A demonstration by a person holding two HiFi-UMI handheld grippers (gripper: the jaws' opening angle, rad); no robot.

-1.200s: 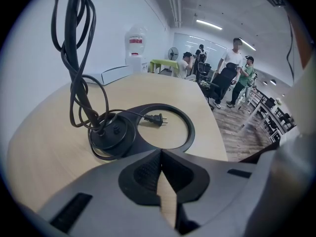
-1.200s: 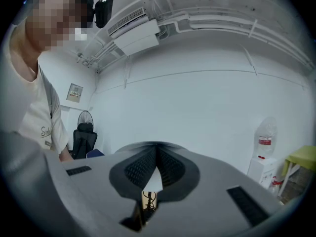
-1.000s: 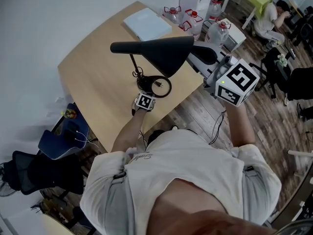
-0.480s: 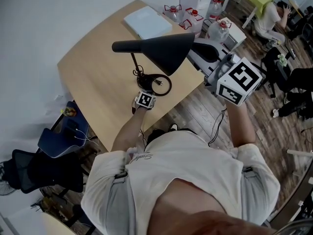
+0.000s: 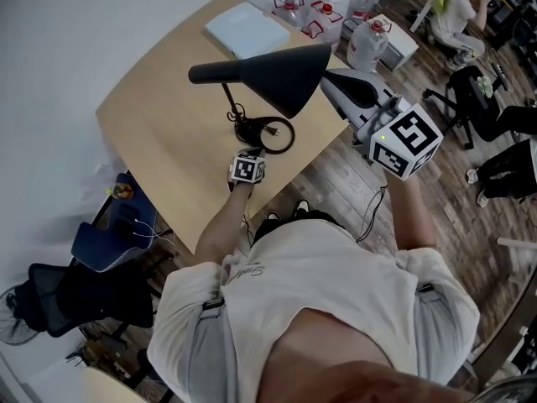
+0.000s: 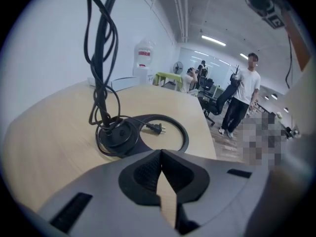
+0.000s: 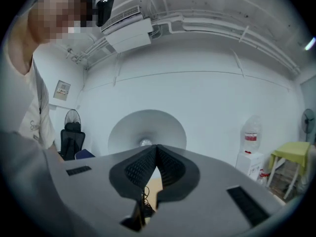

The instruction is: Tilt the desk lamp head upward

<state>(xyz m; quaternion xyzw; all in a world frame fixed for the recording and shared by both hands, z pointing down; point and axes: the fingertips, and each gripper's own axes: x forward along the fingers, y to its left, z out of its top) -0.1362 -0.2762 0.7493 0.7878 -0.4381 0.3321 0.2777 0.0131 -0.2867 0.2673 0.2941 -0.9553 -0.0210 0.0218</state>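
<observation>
The black desk lamp stands on the wooden table (image 5: pixel 159 133). Its cone head (image 5: pixel 277 70) points right with the wide rim raised a little, and its ring base (image 5: pixel 267 133) carries a coiled cord. My right gripper (image 5: pixel 330 75) is shut, with its tips against the lower rim of the head. In the right gripper view the white inside of the lamp head (image 7: pixel 146 127) sits just past the right gripper (image 7: pixel 157 147). My left gripper (image 5: pixel 252 154) is shut at the near side of the base. In the left gripper view the left gripper (image 6: pixel 160 153) hides the near part of the ring base (image 6: pixel 170 127).
A flat white box (image 5: pixel 247 32) lies at the table's far corner. Water jugs (image 5: pixel 369 44) stand on the floor beyond the table edge. A blue chair (image 5: pixel 109 238) is at the left. A person stands in the room (image 6: pixel 244 100) past the table.
The wide end of the lamp head has risen slightly, and my right gripper has moved up with it. My left gripper stays at the base.
</observation>
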